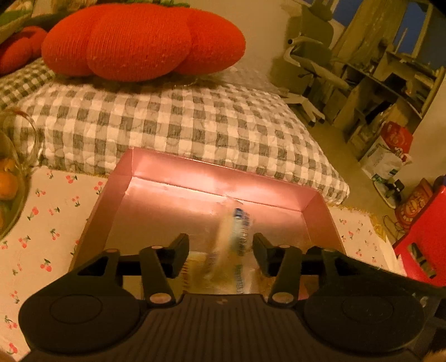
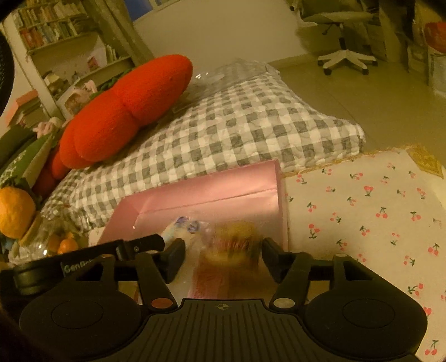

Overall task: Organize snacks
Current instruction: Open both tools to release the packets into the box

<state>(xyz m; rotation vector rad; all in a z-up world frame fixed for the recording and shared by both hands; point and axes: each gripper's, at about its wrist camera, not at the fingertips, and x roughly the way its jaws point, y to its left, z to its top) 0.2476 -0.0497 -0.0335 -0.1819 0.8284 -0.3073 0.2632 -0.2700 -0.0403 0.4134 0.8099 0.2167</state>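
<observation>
While both tools hang over pink box point(image 1: 172, 170): left gripper point(image 1: 220, 250) parted, blurred blue-print snack packet point(image 1: 237, 234) loose between jaws; right gripper point(image 2: 223, 256) parted around wrapped pastry point(image 2: 234, 245). Packets likely light, crinkly, slippery, crushable; pinch sealed edge.

Home bedroom: gingham-quilted bed point(image 1: 178, 125), bookshelves point(image 2: 53, 25).

Pink box point(image 1: 217, 178) under my black left gripper point(image 1: 220, 252); blurred pack point(image 1: 237, 236) between its fingers is clear with blue print. Between my black right gripper point(image 2: 223, 252) fingers: yellowish snack point(image 2: 234, 245), pink-striped wrapper. Cloth point(image 2: 362, 211) right of it: white, red cherries. Ahead: grey-white check quilt point(image 1: 181, 122), orange-red knit cushion point(image 1: 139, 39).
</observation>
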